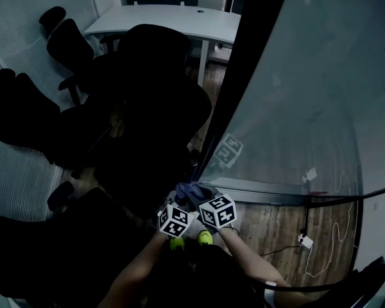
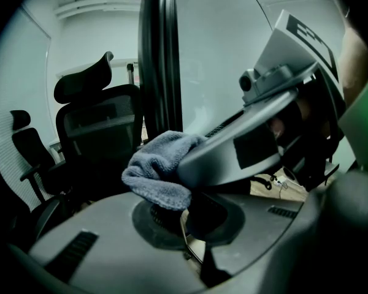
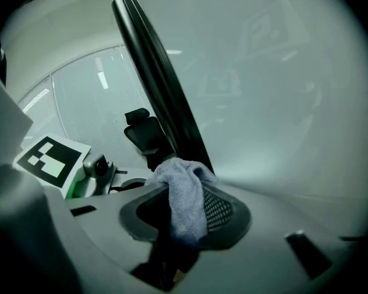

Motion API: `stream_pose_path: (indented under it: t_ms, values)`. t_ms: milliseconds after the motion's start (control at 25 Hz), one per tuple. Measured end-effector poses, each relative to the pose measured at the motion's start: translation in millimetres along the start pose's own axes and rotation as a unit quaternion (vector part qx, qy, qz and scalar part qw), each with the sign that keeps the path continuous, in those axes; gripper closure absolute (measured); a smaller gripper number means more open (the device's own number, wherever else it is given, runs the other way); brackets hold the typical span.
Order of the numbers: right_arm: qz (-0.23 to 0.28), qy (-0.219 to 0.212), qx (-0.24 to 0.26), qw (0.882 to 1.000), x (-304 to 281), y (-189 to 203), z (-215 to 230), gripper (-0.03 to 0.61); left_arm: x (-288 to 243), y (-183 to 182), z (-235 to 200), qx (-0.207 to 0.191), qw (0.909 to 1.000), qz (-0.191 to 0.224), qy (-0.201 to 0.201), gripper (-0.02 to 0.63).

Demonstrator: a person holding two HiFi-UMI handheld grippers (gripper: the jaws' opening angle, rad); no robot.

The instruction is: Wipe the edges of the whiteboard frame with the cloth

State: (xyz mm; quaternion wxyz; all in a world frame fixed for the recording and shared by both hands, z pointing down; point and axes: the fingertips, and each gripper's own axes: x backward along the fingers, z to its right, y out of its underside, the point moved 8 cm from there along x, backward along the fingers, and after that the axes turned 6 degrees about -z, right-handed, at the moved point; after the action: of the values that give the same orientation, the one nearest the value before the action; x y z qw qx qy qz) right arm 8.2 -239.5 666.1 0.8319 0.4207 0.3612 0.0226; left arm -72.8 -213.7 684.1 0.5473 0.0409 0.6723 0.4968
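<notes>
Right tongs [image 3: 184, 220] are clamped on the grey cloth [image 3: 185, 195], low by the whiteboard frame's [image 1: 242, 88] dark left edge. Left tongs [image 2: 187, 224] sit barely apart, cloth bunched at their tip.

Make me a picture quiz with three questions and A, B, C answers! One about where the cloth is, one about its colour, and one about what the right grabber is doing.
1. Where is the cloth?
A in a bucket
B right beside the black whiteboard frame
C on a shelf

2. What colour is the cloth?
A red
B greyish blue
C yellow

3. What is the right gripper doing?
A hanging empty
B gripping the cloth
C holding a pen

Answers:
1 B, both gripper views show the cloth next to the dark frame.
2 B, it looks greyish blue in every view.
3 B, the right gripper view shows the cloth pinched between its jaws.
</notes>
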Motion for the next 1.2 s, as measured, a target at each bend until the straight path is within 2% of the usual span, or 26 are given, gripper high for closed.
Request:
stream_pose_path:
  t_ms: [240,480,720,1200]
  values:
    - [0.004,0.005,0.01,1.0,-0.5,3.9,-0.1,0.48,-2.6,3.2,0.7,-0.007,1.0,0.003,0.001,0.6]
    - [0.005,0.021,-0.002,1.0,3.0,4.6,1.4,0.475,-3.3,0.9,4.1,0.001,0.9999,0.008,-0.006,0.6]
    - [0.001,0.041,0.008,0.999,6.3,-9.8,-4.1,0.472,2.7,-8.7,-3.5,0.006,0.9999,0.012,-0.009,0.6]
    - [0.017,0.038,0.006,0.999,22.3,-21.0,-11.2,0.472,18.0,-23.6,-1.2,-0.002,0.9995,0.019,-0.024,0.6]
